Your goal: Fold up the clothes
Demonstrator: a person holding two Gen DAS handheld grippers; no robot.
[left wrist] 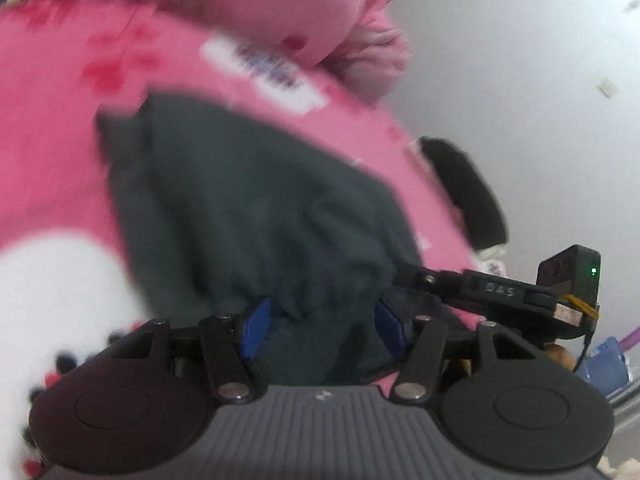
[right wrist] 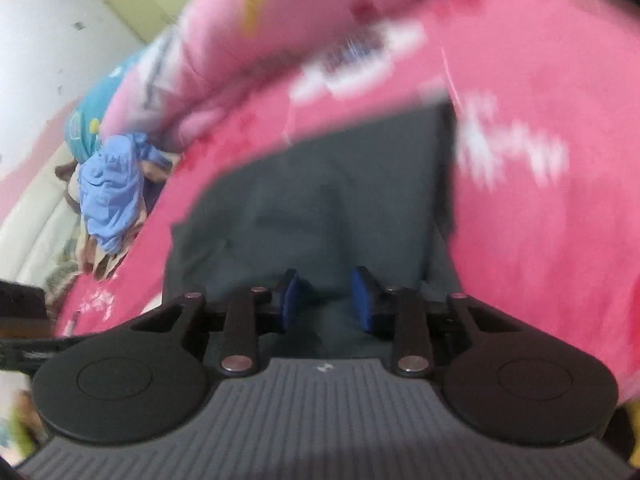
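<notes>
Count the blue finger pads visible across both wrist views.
4. Left tool: two pads, bunched dark grey garment between them. Right tool: two pads flanking the same garment. Cloth partly hides them.

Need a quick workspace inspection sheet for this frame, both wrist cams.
Surface: pink printed bedsheet, motion-blurred.
Job's things: dark grey fabric garment, bunched between both grippers' blue pads.
Clutter: crumpled light-blue cloth on a heap at the sheet's edge; pink pillow behind.
Grippers: left gripper and right gripper each have garment fabric between the fingers; grip firmness unclear.
Cables: thin dark lead by the right gripper's camera mount.
Surroundings: white wall.
</notes>
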